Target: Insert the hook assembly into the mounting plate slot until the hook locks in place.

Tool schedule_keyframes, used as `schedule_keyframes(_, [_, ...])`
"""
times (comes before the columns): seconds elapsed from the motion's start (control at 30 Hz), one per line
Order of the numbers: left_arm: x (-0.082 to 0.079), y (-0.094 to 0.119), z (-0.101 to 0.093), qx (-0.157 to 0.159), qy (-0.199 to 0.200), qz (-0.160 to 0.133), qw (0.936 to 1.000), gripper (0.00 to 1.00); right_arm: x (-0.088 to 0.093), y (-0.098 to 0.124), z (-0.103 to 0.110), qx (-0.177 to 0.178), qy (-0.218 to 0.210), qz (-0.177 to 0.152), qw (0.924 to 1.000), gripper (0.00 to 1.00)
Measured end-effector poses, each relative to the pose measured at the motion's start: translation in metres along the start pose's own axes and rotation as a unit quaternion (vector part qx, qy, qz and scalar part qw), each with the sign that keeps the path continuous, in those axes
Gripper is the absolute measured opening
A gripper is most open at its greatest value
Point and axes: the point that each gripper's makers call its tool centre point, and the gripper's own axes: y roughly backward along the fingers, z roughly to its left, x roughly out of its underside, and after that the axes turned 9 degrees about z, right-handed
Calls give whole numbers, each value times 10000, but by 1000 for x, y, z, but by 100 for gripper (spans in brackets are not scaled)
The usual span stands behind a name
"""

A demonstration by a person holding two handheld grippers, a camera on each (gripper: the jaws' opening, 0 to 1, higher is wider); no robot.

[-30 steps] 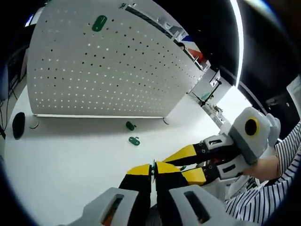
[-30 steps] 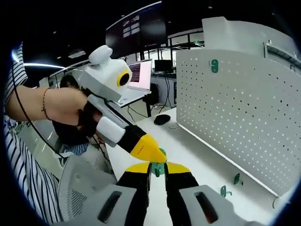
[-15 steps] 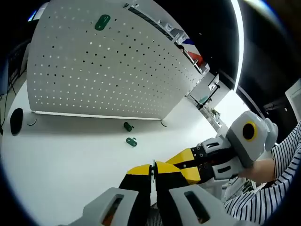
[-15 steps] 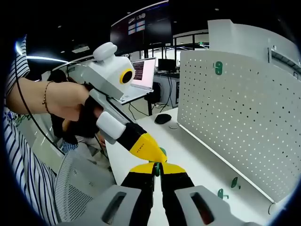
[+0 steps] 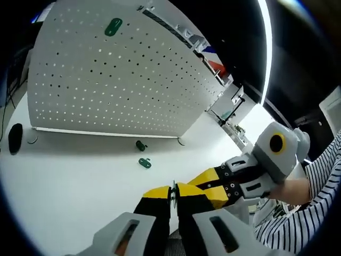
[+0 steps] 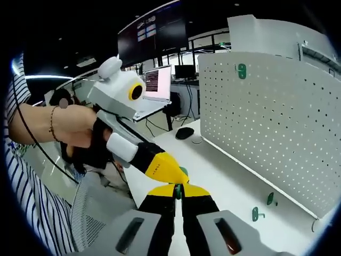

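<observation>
Hook assembly pinched by both grippers' fingers; right gripper view adds a laptop.

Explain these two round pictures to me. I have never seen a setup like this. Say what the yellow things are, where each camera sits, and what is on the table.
A person holds a hand tool with two yellow-tipped jaws in each hand. A fisheye camera rides on each tool, so its own jaws rise from the bottom. The left gripper and right gripper meet tip to tip, both shut on one small green part, which looks like the hook piece. On the white table stands a white pegboard with a green hook mounted high up. Two loose green hooks lie at its foot, and a black mouse rests nearby.
</observation>
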Motion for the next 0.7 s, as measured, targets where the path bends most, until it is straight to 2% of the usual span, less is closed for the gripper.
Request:
schedule_keyframes(0.07, [-2,2,1,23,-9,-83,10000,3,-2,1,-2,-56,-135,-19,9999,0])
schedule_keyframes(0.17, [-5,4,-1,8,-106,-187,9998,4,-5,1,1,-33,-30,-18,10000,0])
schedule_keyframes(0.2, [-10,6,1,-59,-272,-354,9990,6,-5,1,1,-51,-32,0,10000,0])
schedule_keyframes(0.23, [-7,7,1,-84,-404,-233,9989,8,-5,0,2,-89,-106,-17,9999,0])
schedule_keyframes(0.27, [-8,8,1,-105,-334,-226,9991,10,-6,0,3,-118,-149,-36,9998,0])
schedule_keyframes(0.5, [-13,21,9,-300,-484,-383,9976,31,-11,2,1,-34,-244,-167,9996,0])
schedule_keyframes(0.63, [-17,26,8,-353,-634,-547,9959,45,-13,3,1,10,-212,-187,9996,0])
schedule_keyframes(0.7, [-18,29,5,-297,-686,-595,9954,48,-14,4,1,45,-206,-229,9995,0])
